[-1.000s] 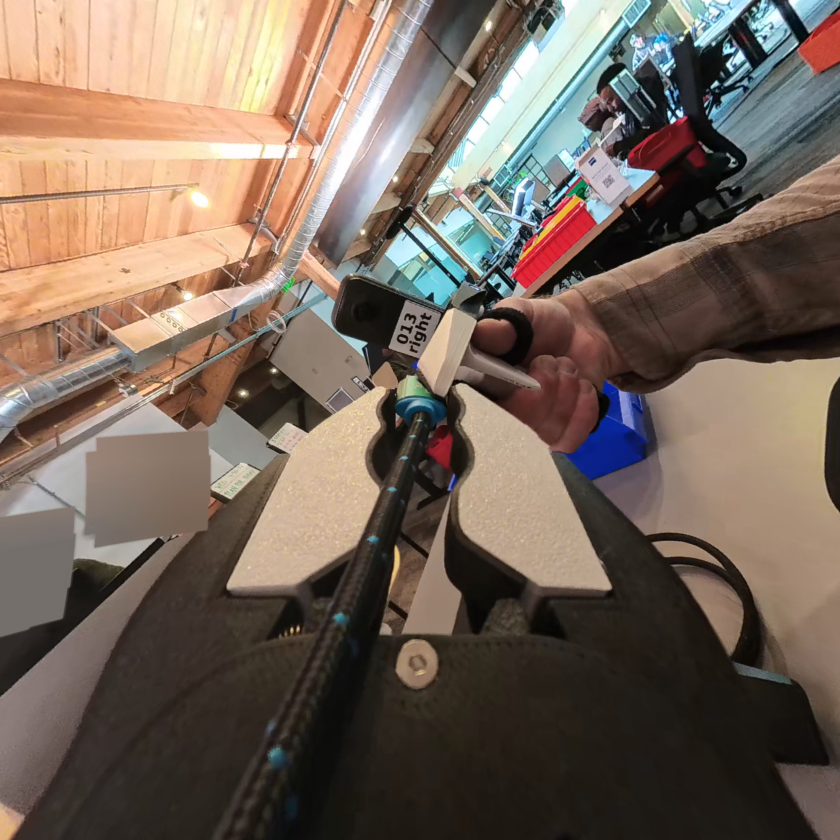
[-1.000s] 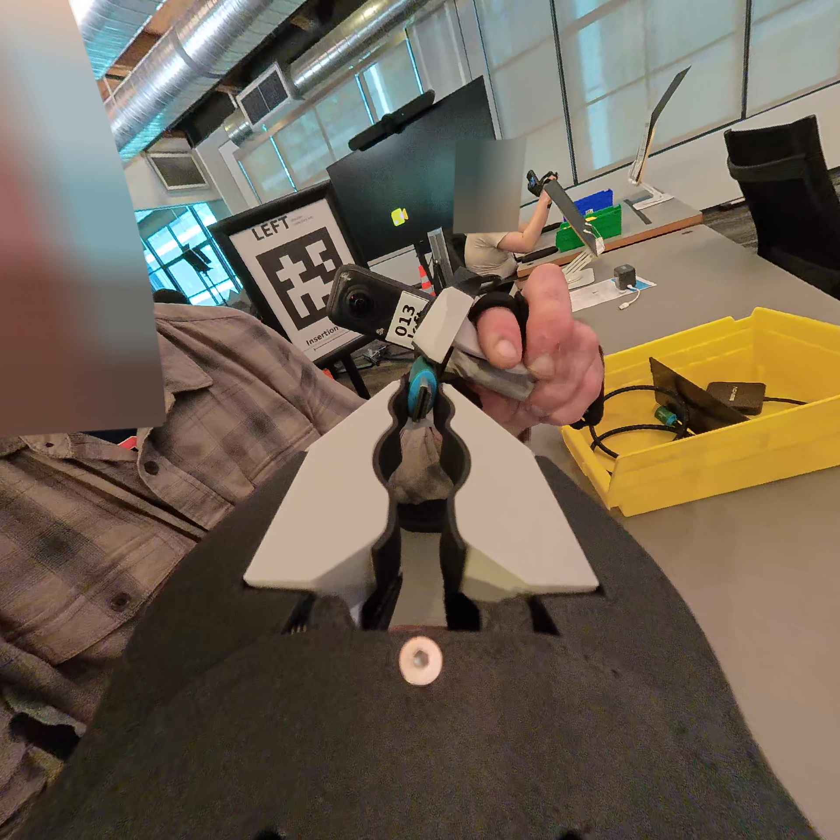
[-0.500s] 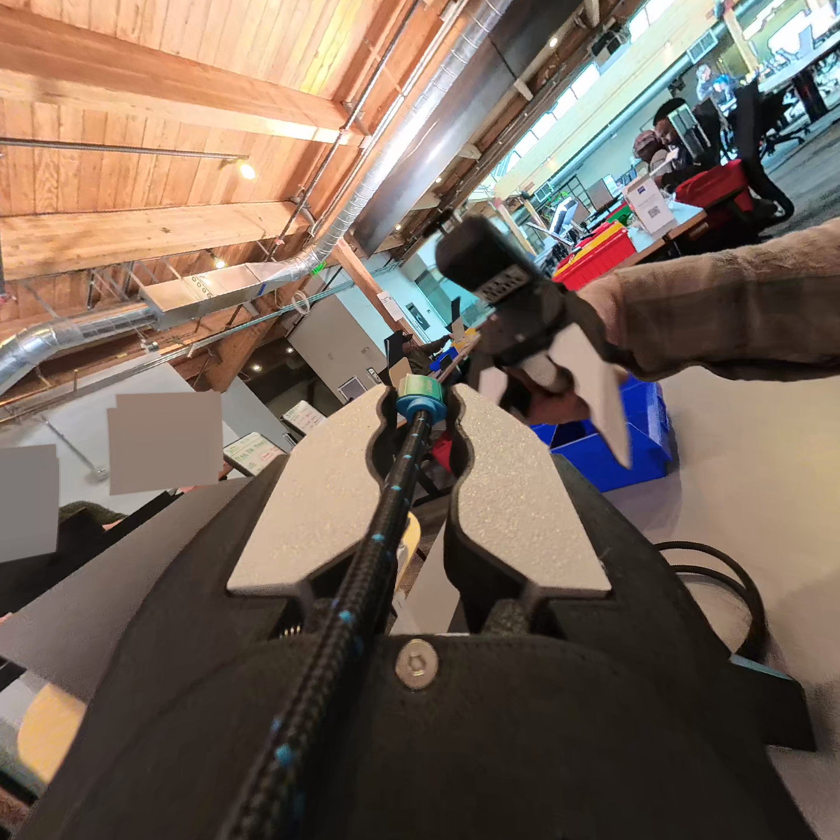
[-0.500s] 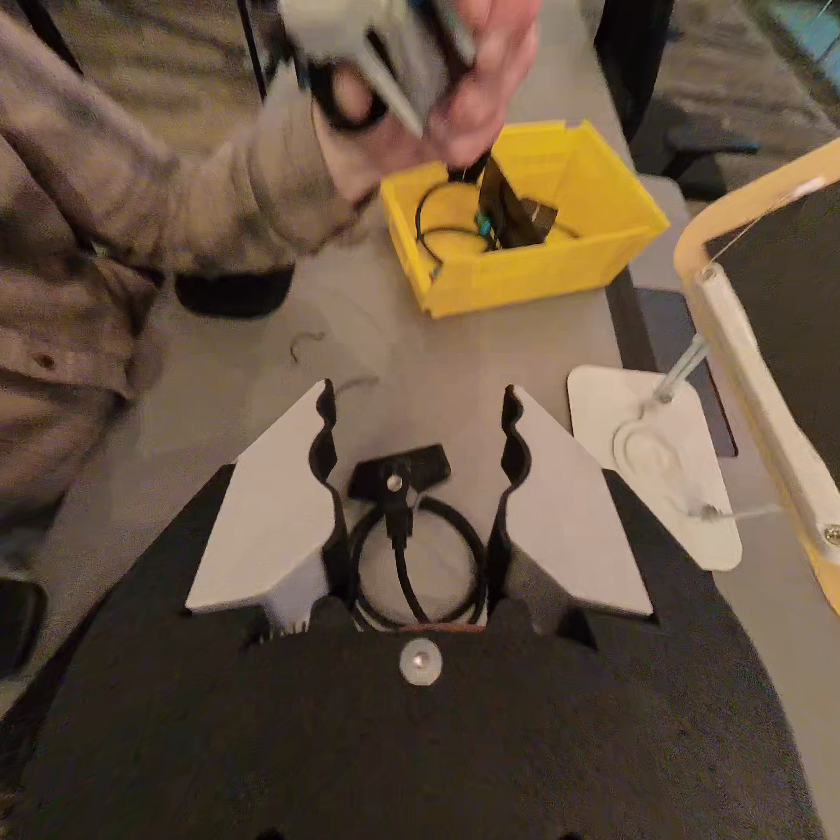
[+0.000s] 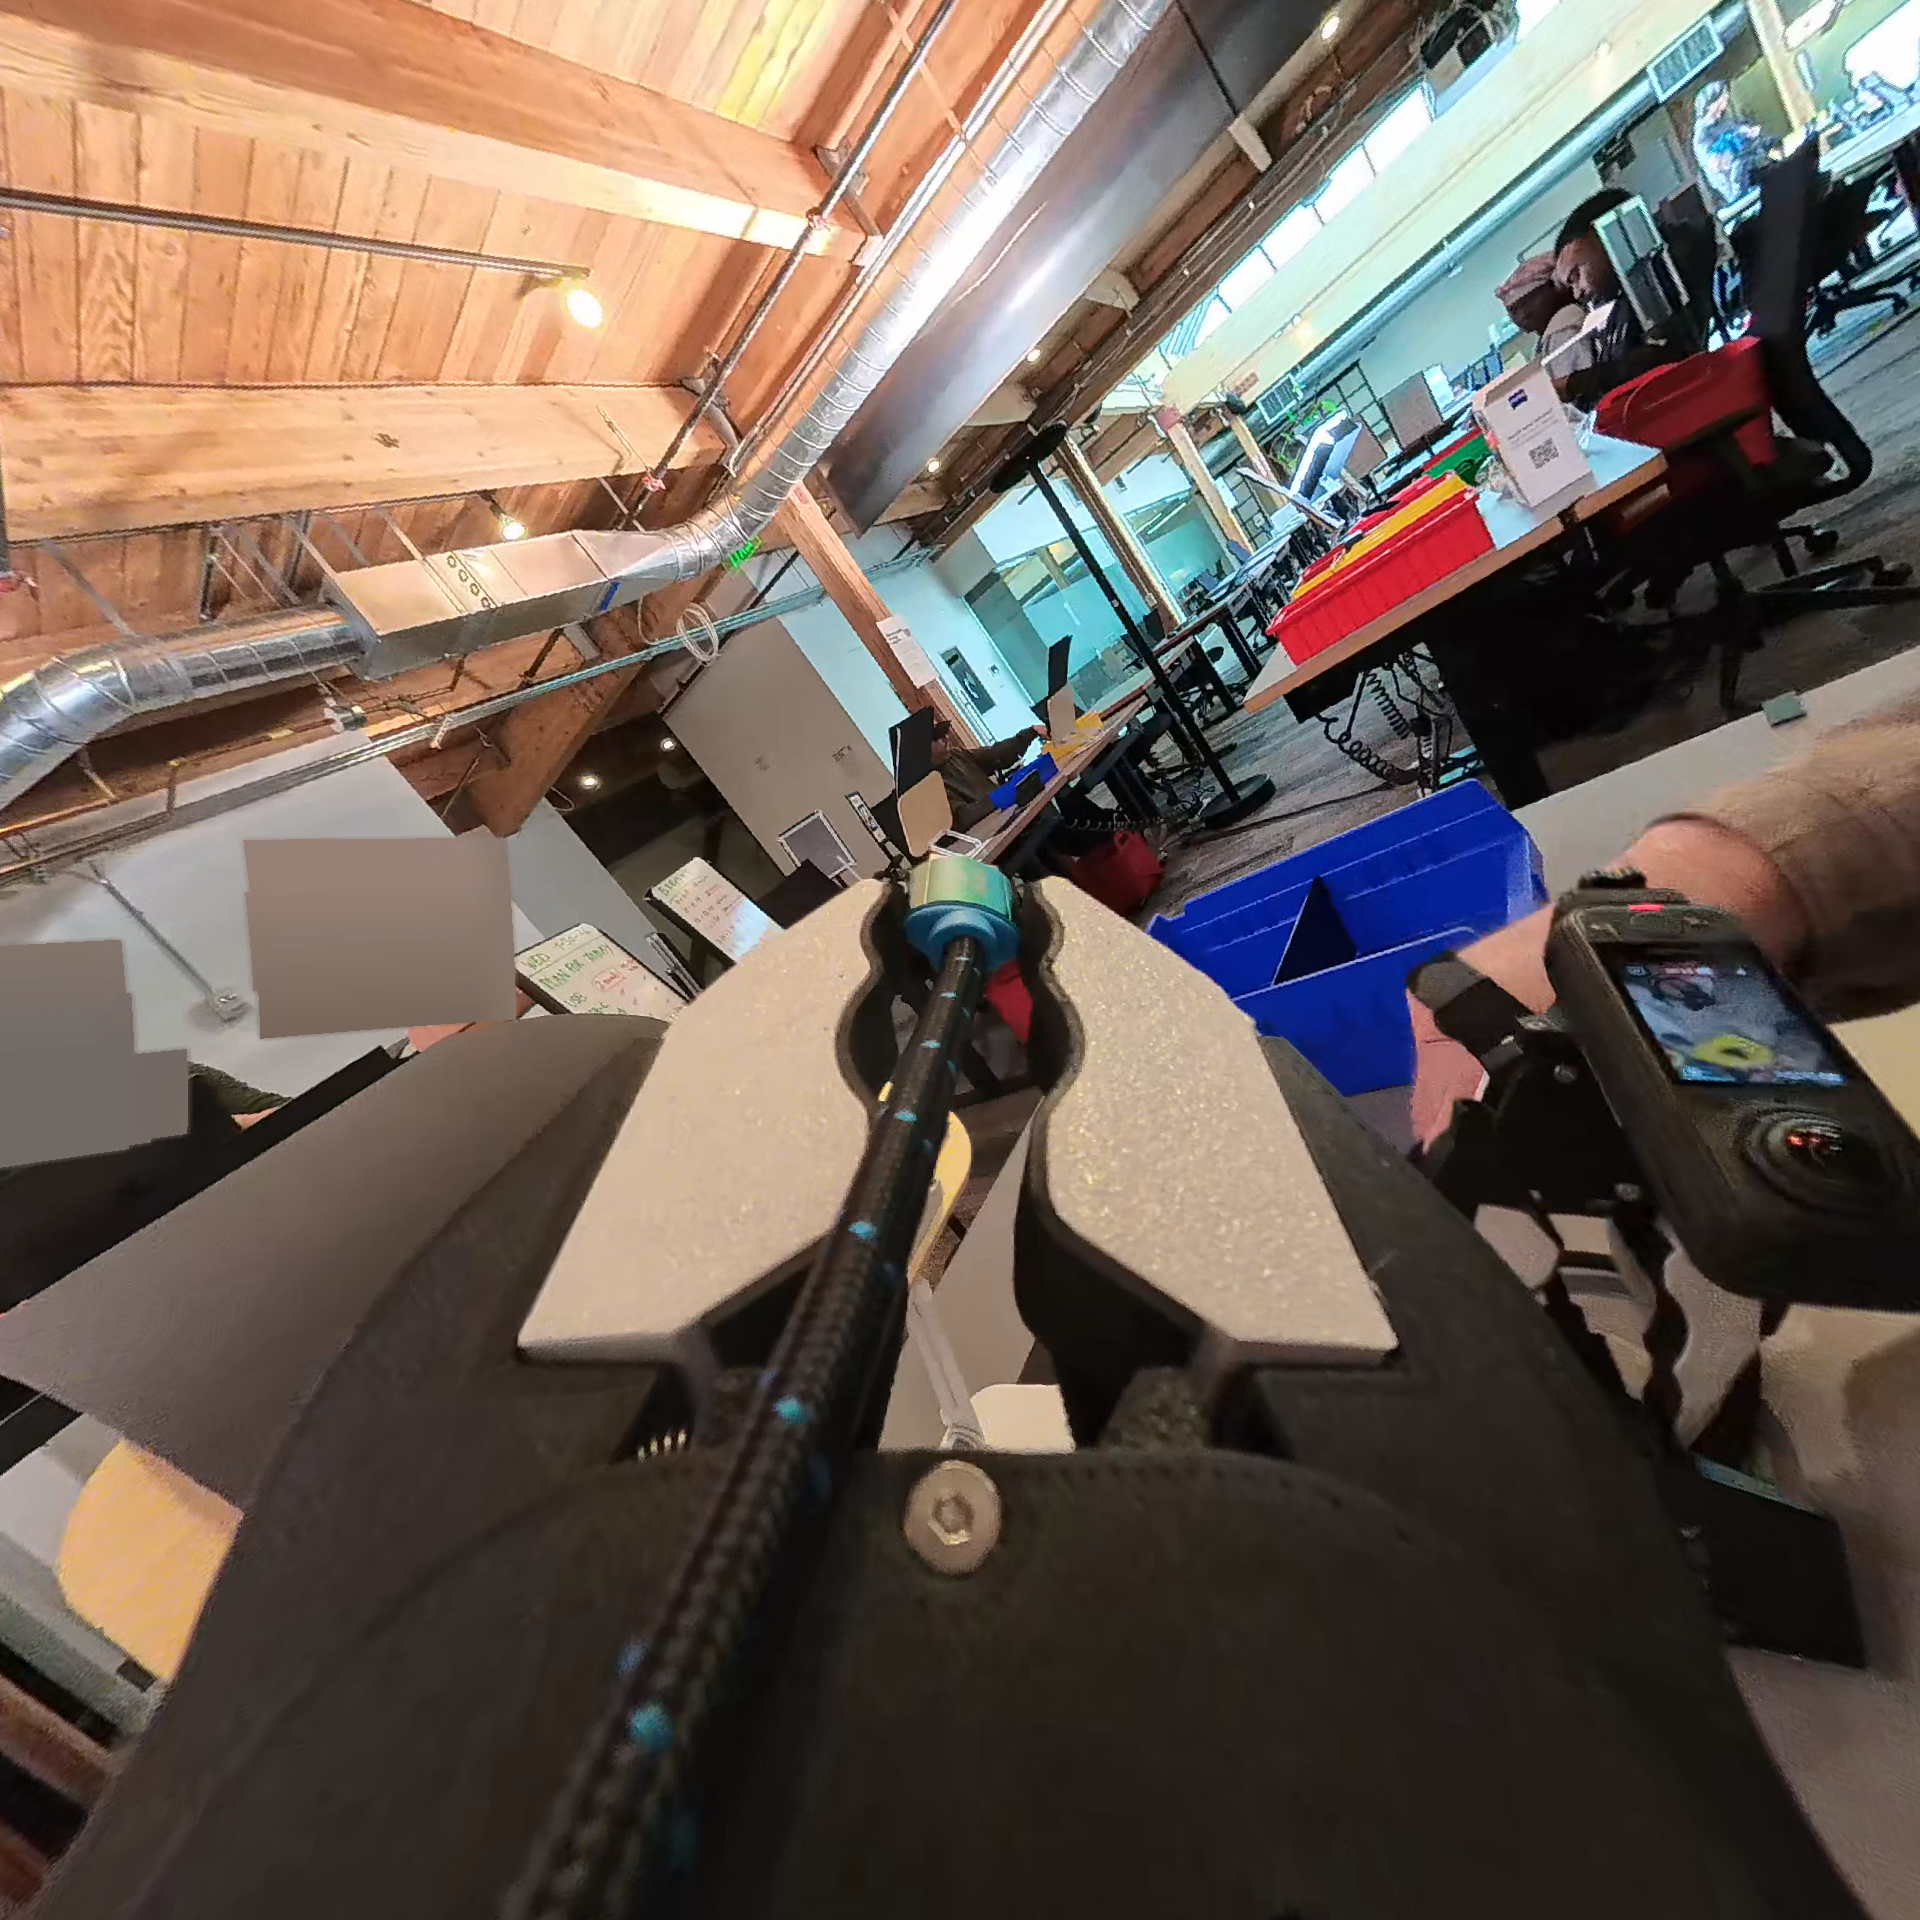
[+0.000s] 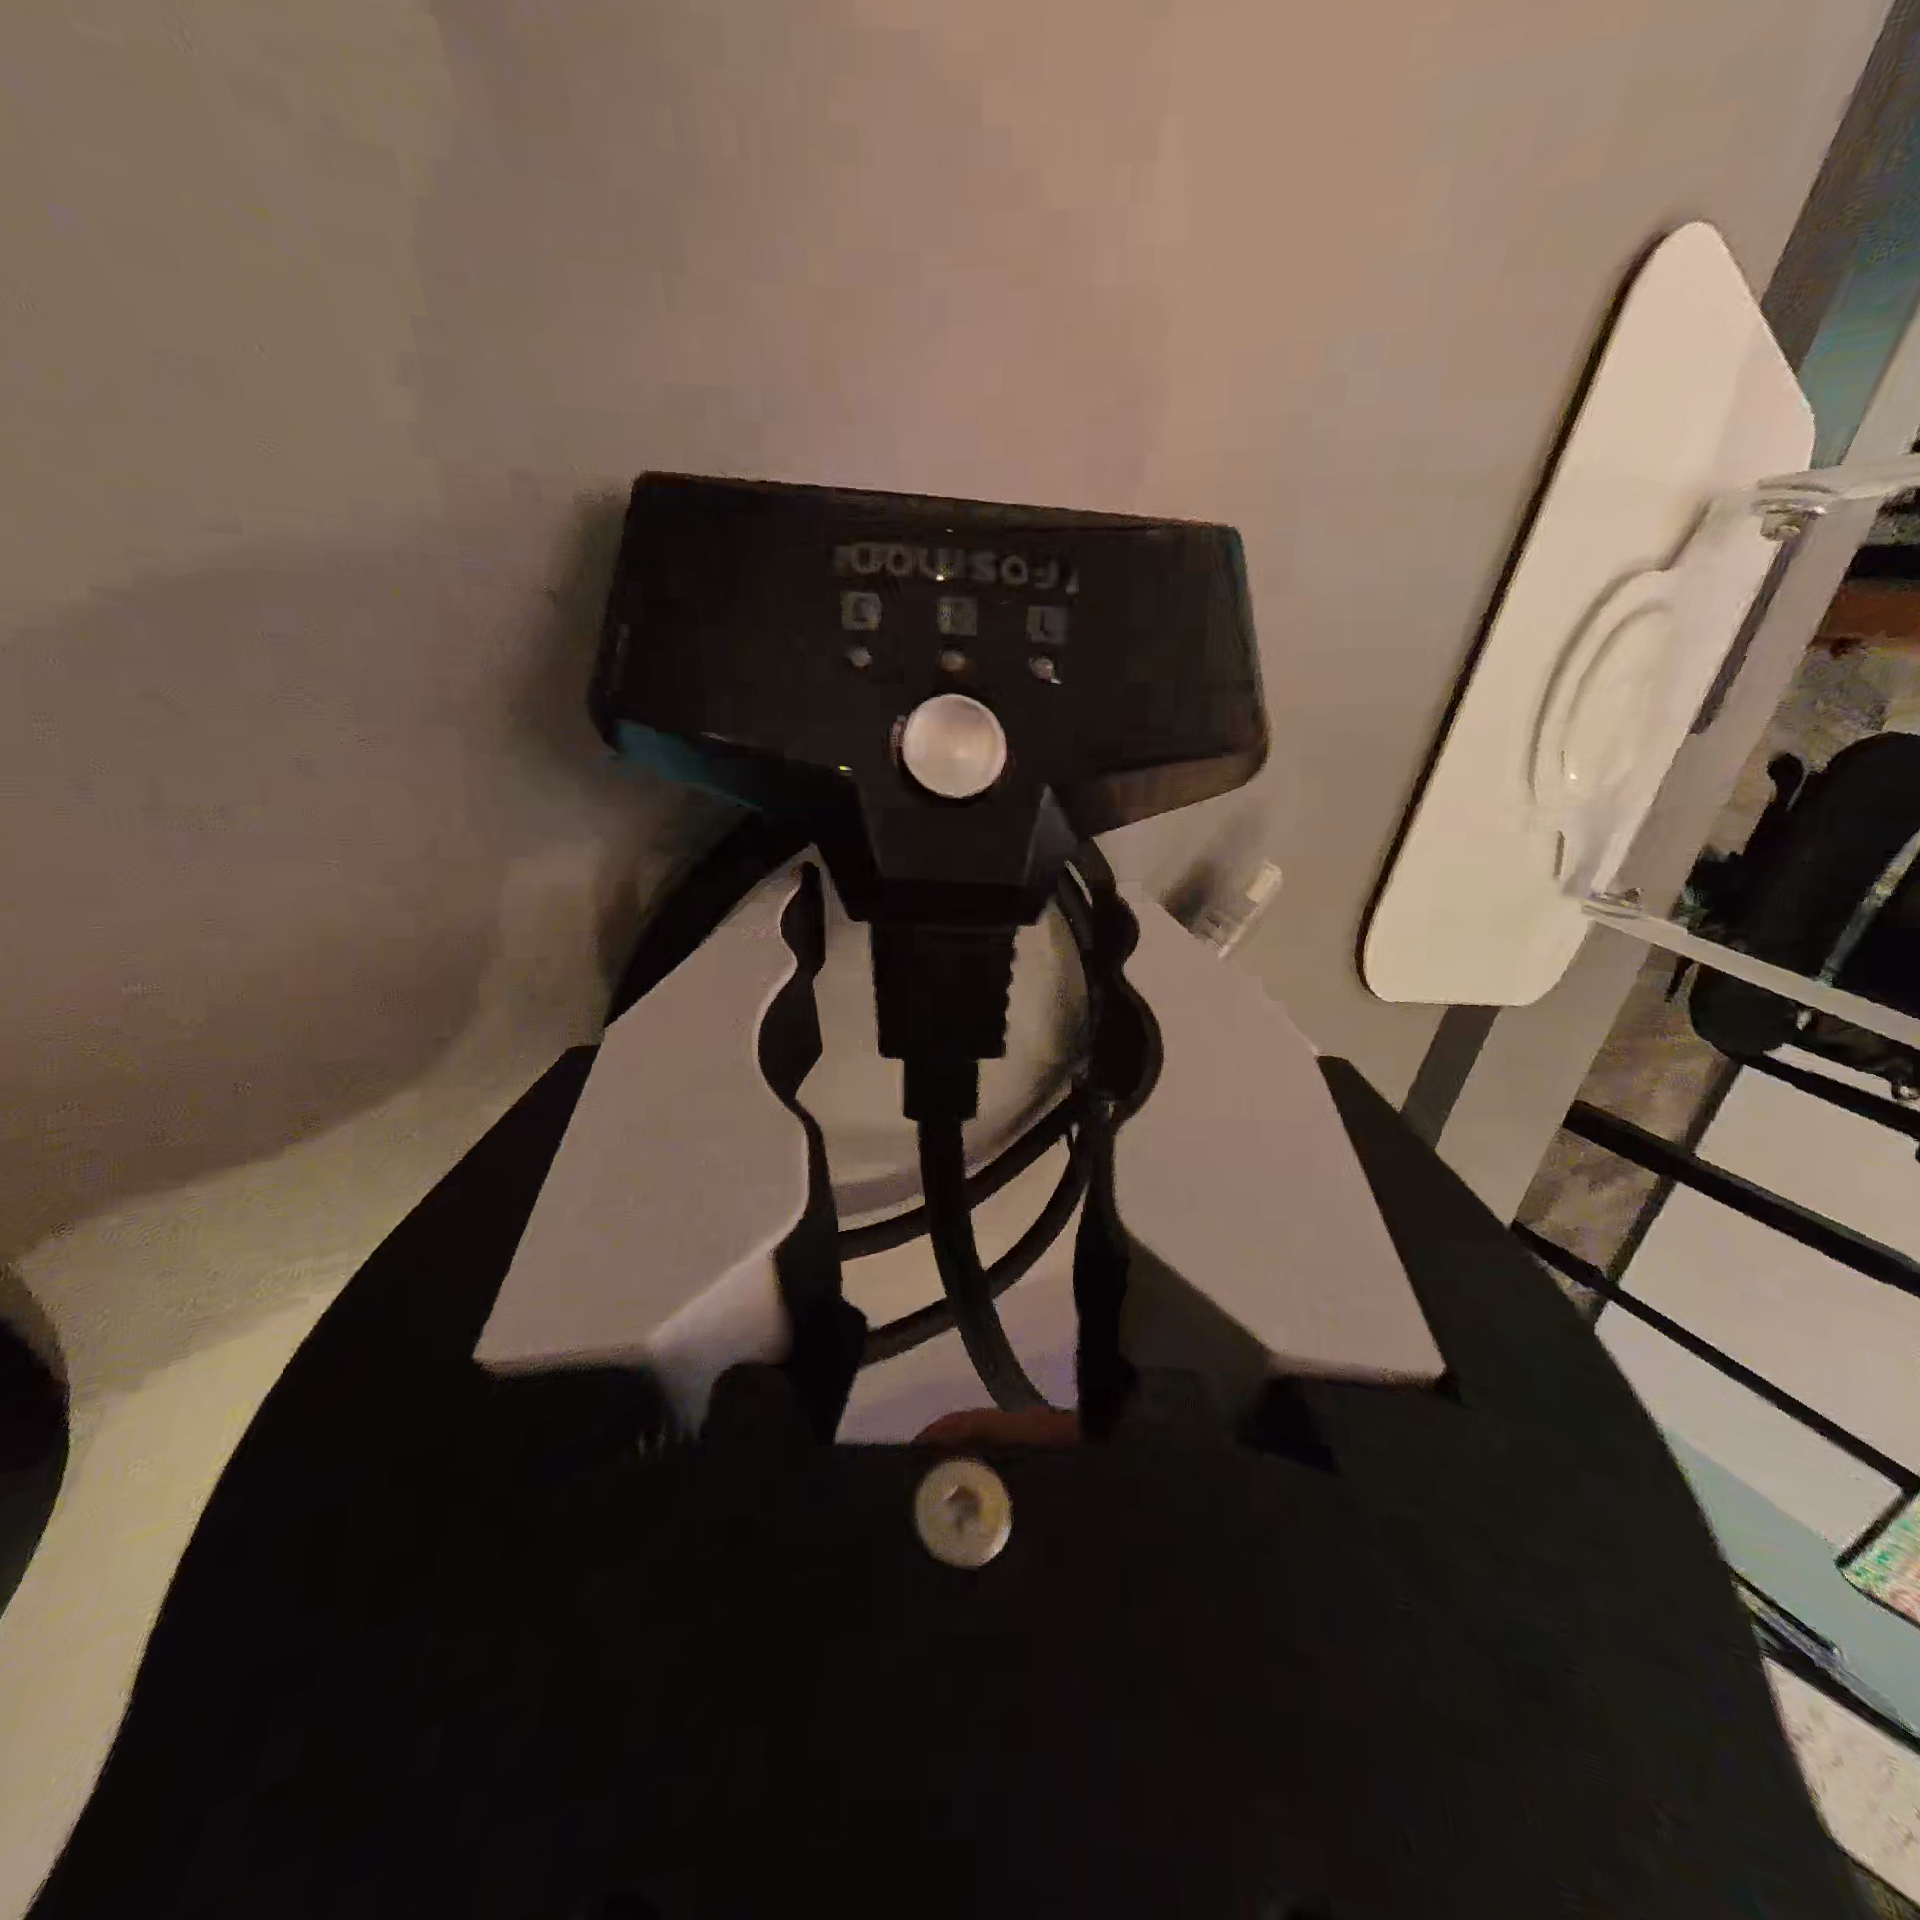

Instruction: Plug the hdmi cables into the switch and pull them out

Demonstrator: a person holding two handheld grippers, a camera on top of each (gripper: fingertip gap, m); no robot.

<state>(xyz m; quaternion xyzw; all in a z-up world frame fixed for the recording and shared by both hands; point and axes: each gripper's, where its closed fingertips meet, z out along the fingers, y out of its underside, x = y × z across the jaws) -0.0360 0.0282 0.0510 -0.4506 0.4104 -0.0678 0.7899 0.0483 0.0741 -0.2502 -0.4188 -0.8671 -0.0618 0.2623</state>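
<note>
Left tongs (image 5: pixel 961 914): grainy, speckled matt grey plastic fingers, black foam-like body
Cable (image 5: pixel 831 1288): braided black cloth sleeve, blue flecks
Plug collar (image 5: pixel 961 902): smooth teal, looks metallic
Switch (image 6: pixel 930 644): glossy black plastic, shiny silver button
Worktop (image 6: pixel 312 416): smooth matt grey
Ceiling (image 5: pixel 312 260): raw wood planks
Duct (image 5: pixel 187 665): ribbed bright metal

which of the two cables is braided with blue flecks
The HDMI cable clamped in the left gripper, ending in a teal plug collar. The other cable, running from the black switch between the right gripper's open jaws, is plain smooth black.
</note>
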